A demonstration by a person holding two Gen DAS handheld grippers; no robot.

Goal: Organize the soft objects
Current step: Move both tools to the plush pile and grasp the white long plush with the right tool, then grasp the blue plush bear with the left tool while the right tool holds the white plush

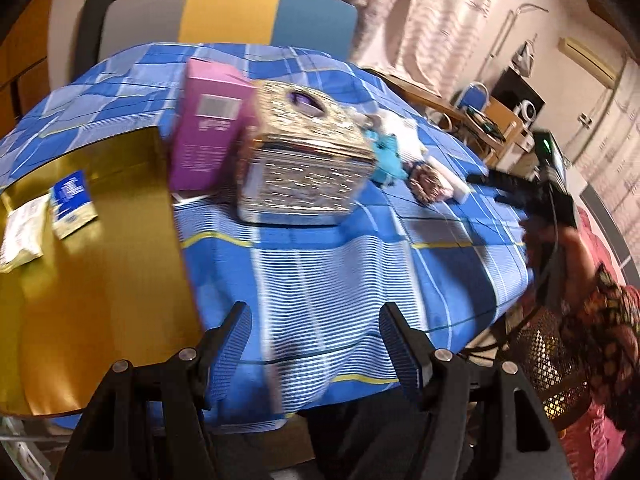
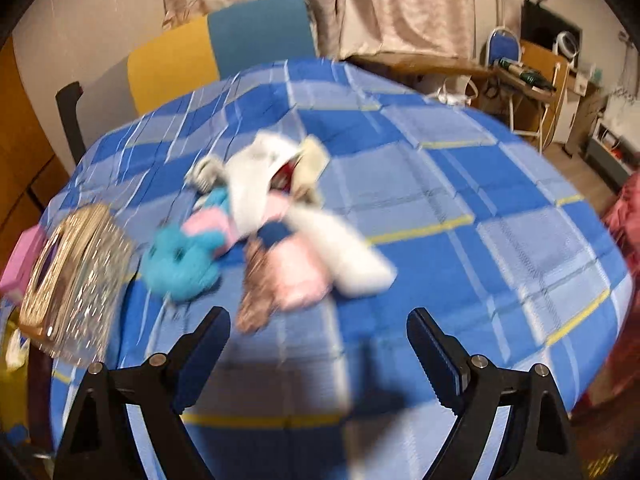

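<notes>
Both tongs hang over a table draped in a blue checked cloth point(image 2: 460, 208), and both views are smeared by motion. The left gripper point(image 1: 316, 344) has its jaws spread wide with nothing between them, only striped cloth below. Ahead of it and slightly left stands a glittery gold tissue box point(image 1: 304, 160), with a pink carton point(image 1: 208, 124) touching its left side. To the left of the left finger sits a flat gold box point(image 1: 100, 240) bearing a small blue-and-white packet point(image 1: 72, 204). Beyond the tissue box, ahead and to the right of these jaws, lies the heap of soft toys point(image 1: 400, 156). At the far right the person's hand point(image 1: 560, 232) carries the other tool. The right gripper point(image 2: 320, 344) is likewise spread wide and empty. Directly ahead of it, close to the fingertips, the soft pile spreads out: a blue plush point(image 2: 180, 256) ahead of the left finger, a brown-and-pink piece point(image 2: 280, 280) nearest the gap, and a white plush point(image 2: 260, 184) behind them. None touches the fingers. The tissue box point(image 2: 76, 280) sits far left of this gripper.
</notes>
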